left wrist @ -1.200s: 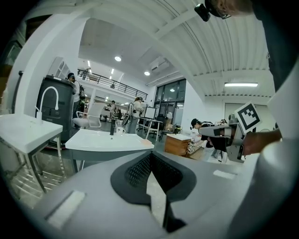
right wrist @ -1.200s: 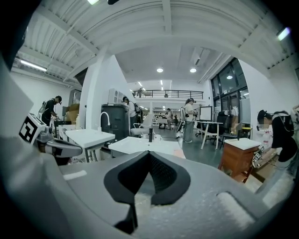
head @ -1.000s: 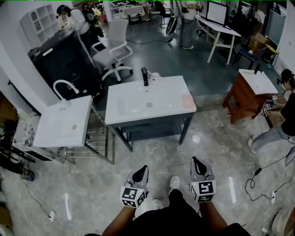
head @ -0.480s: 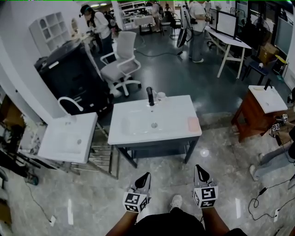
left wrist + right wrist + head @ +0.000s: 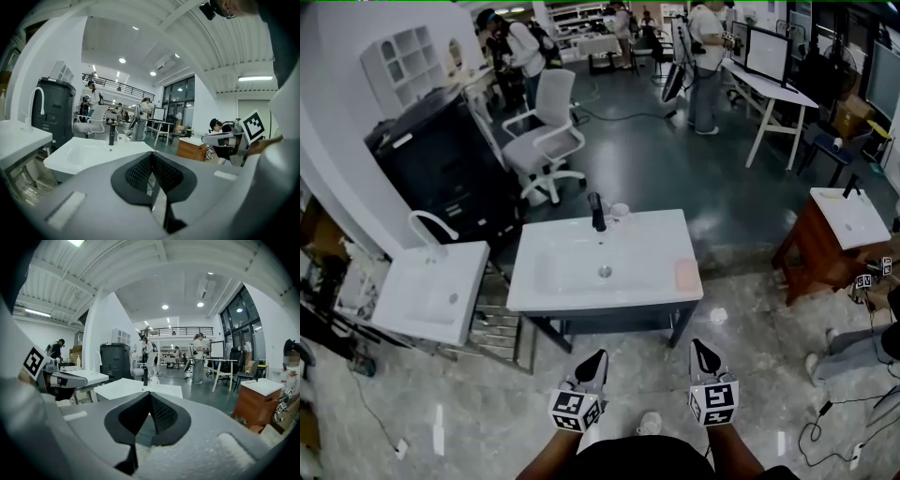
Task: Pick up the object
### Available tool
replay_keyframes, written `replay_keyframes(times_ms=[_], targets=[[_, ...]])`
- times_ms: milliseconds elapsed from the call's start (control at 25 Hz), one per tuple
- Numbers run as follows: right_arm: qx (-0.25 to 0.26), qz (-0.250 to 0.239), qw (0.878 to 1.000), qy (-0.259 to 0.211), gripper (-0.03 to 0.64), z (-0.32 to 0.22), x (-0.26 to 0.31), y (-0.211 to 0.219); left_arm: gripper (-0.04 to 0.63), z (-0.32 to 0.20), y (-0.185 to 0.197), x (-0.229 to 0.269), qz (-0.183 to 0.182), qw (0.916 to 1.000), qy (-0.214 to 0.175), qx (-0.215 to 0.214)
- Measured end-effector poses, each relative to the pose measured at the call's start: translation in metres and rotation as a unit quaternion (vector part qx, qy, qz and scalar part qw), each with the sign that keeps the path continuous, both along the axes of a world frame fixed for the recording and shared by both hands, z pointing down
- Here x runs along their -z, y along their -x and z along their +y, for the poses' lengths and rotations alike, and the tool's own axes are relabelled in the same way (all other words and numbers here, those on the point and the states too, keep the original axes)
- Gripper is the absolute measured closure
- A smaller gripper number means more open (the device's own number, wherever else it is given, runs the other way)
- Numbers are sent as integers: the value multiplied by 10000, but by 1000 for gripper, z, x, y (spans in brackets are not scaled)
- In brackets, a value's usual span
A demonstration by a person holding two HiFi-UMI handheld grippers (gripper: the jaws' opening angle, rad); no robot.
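A white sink counter (image 5: 553,292) stands on the floor ahead of me. On it are a black faucet (image 5: 597,212), a white cup (image 5: 620,211) beside the faucet, and a flat pink pad (image 5: 686,274) near the right edge. My left gripper (image 5: 597,357) and right gripper (image 5: 697,347) hang side by side short of the counter's front edge, touching nothing. Both are shut and empty, pads meeting in the left gripper view (image 5: 151,155) and the right gripper view (image 5: 149,394). The counter (image 5: 126,389) and faucet (image 5: 111,135) lie beyond the jaws.
A second white sink (image 5: 431,291) with a curved tap stands at the left beside a metal rack (image 5: 499,323). A brown cabinet (image 5: 825,253) is at the right, a white office chair (image 5: 548,127) and black cabinet (image 5: 441,159) behind. People stand farther back. Cables (image 5: 834,412) lie on the floor.
The sink counter has come lower in the head view and closer to both grippers. The grippers keep their side-by-side place and stay shut.
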State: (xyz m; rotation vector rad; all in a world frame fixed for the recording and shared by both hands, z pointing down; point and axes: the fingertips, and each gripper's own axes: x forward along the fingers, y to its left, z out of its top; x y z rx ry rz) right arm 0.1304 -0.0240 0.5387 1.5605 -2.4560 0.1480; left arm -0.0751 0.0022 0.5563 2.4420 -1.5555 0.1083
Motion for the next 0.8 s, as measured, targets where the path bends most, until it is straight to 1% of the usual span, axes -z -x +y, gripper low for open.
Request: replay_keyframes(times_ms=[200,440,600,800], targets=[[131,-21,9999,-55,614,-21,-4,-5,577,-16,-7,2,150,9999,-4,34],[208,-2,9998,-35,614,-37,1,-1,577,-32,4,-1,196,9995,64,234],[240,81,9997,30,614,-51,-3,7,577,-46,7,-5,170,9996,130,176],[187,73,9998,96,614,-76,-6,20,577,-71,12,-11,108,9996,260,88]])
